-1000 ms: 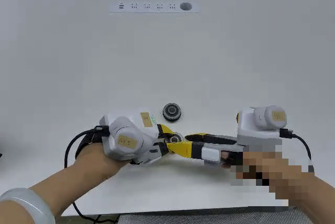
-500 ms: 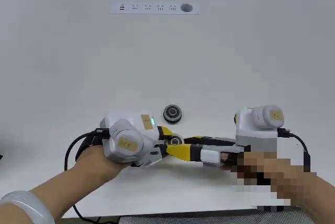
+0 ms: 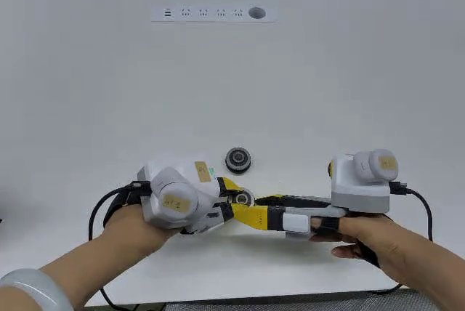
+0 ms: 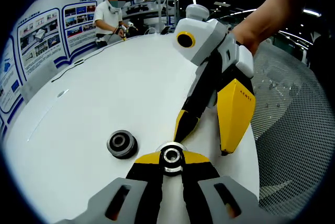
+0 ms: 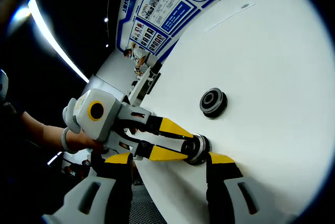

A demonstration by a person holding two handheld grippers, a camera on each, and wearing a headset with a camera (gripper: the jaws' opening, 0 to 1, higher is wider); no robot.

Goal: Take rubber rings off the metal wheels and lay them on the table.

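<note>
Pinches a small metal wheel in the left tool, jaws closed on it from either side, hub face turned up toward that tool's camera. Holds it low over the bench near the front edge; cannot tell whether touching or just clear. Points the right tool at it head-on from the opposite side, jaws spread wide and gripping nothing, straddling the left tool's tips, one tip just beside the wheel, the other well off. Hinges, by judgement, on that line-up: wheel ahead of the right tool but off-centre in its gap, so likely needs a sideways shift before closing on the rim. Has a second wheel lying flat on the bench just beyond. Cannot separate rubber ring from metal on the held wheel, with yellow pads over much of the rim.
</note>
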